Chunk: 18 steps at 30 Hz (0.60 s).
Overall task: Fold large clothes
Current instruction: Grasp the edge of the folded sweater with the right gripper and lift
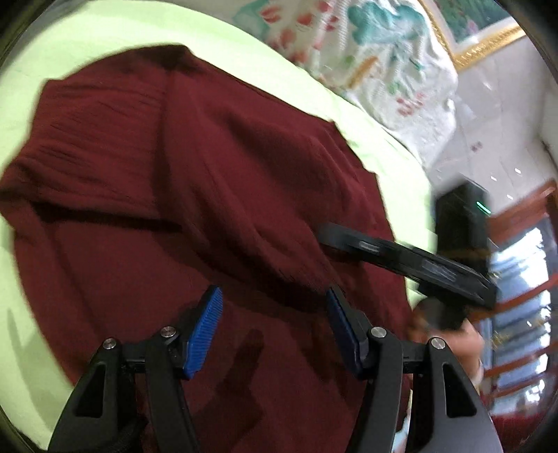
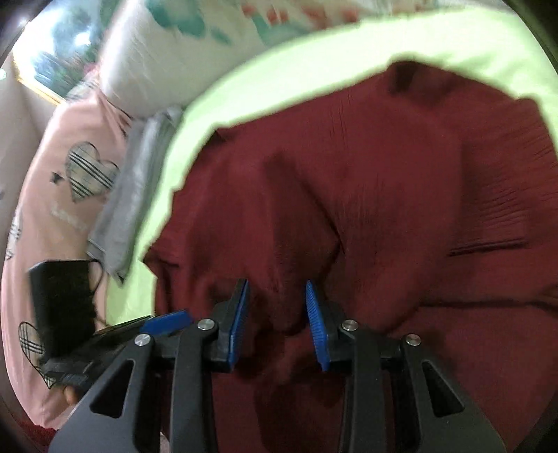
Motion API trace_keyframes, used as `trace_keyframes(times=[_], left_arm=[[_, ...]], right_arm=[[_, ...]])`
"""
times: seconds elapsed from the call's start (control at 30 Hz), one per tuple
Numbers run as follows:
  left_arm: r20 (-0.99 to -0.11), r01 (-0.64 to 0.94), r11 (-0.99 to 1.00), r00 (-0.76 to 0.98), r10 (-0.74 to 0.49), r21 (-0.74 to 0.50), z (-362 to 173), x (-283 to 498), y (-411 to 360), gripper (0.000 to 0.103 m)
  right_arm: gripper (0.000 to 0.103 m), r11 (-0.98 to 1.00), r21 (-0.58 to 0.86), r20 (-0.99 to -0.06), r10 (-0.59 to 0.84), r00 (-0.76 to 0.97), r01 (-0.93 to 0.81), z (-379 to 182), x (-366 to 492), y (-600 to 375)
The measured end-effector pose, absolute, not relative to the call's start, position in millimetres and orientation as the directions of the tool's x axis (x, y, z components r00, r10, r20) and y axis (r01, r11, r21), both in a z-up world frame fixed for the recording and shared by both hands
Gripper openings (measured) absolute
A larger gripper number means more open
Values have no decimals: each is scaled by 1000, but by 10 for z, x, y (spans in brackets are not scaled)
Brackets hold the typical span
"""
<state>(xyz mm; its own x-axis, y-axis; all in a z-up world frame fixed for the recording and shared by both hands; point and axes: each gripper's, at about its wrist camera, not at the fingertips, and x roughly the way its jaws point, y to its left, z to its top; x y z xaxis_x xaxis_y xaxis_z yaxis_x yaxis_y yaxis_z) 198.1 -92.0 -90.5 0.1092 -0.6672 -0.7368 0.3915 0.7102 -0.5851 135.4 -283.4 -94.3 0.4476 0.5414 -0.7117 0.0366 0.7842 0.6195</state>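
Note:
A dark red knit garment (image 1: 195, 181) lies spread and partly folded over on a light green sheet (image 1: 104, 31). It also fills the right wrist view (image 2: 401, 195). My left gripper (image 1: 273, 303) is open and empty, hovering just above the cloth near its lower part. My right gripper (image 2: 277, 303) is open and empty, just above a raised fold of the cloth. The right gripper's black body also shows at the right of the left wrist view (image 1: 418, 265), and the left gripper's blue pad shows low left in the right wrist view (image 2: 167, 322).
A white floral quilt (image 1: 383, 52) is bunched at the far side of the bed. A pink sheet with heart prints (image 2: 62, 195), a grey folded cloth (image 2: 136, 195) and a black box (image 2: 61, 299) lie at the left. A wooden frame (image 1: 516, 296) stands at the right.

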Motion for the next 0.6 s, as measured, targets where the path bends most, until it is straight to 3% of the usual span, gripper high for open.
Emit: trace_keyframes(times=[0.03,0.07,0.2,0.4,0.6], left_arm=[[-738,405,705,100,-668,-583,-929,1962,-966,61],[-739,422,698,91,-668,-579,-955,1945,-1015,61],[-727,454,674,79,-682,-583,-1023,2032,-1232,61],[-727,466,693,140,-672,-551,-950,2342,-1416,56],[-722,385,768,293,-627,-512,-856,2665,-1196,56]], right_arm=[[12,775,631,-706,550,445,43,-970,1385,-2847],[7,758,651,-686,566,457,38,-950,1414,-2881],[7,685,725,-540,628,561,-70,-486,1382,-3012],[6,651,741,-437,651,620,-161,41,1228,-3159],[6,608,769,-399,697,595,-197,-8,1094,-3071]])
